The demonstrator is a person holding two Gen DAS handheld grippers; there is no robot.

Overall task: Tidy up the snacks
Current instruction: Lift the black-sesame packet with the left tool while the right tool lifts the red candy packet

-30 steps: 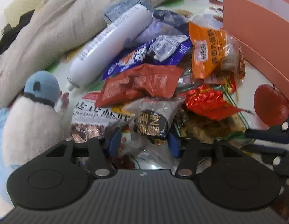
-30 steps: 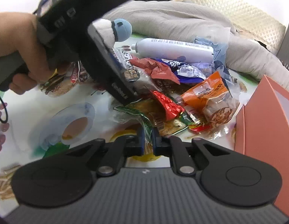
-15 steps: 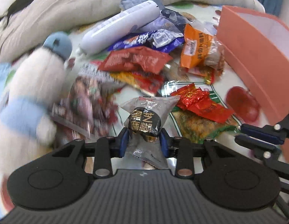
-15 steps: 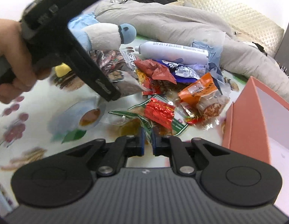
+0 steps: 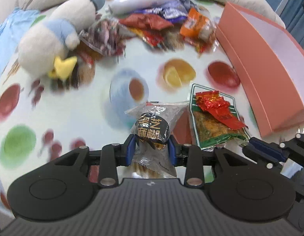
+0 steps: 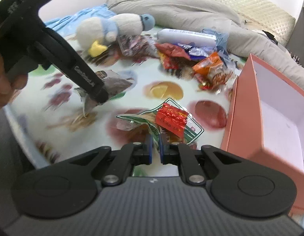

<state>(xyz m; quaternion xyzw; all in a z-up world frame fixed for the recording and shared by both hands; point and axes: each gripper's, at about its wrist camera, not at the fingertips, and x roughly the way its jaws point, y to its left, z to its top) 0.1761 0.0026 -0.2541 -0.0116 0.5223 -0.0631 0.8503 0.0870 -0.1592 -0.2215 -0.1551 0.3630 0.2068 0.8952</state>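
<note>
My left gripper (image 5: 151,149) is clamped on a clear-wrapped round snack with a black label (image 5: 152,129), lifted off the cloth. My right gripper (image 6: 155,149) is pinched on the green-edged flat packet (image 6: 152,126), which carries a crinkled red foil sachet (image 6: 171,119). The open salmon-pink cardboard box (image 6: 248,106) lies to the right of both, long axis running away from me; the right hand is nearer. Nothing blocks the path. Beyond lie the remaining wrapper pile (image 5: 161,25) and a white plush penguin (image 5: 53,41).

left gripper (image 5: 151,149) clamped on a packet, right gripper (image 6: 155,150) pinched on a wrapper edge
</note>
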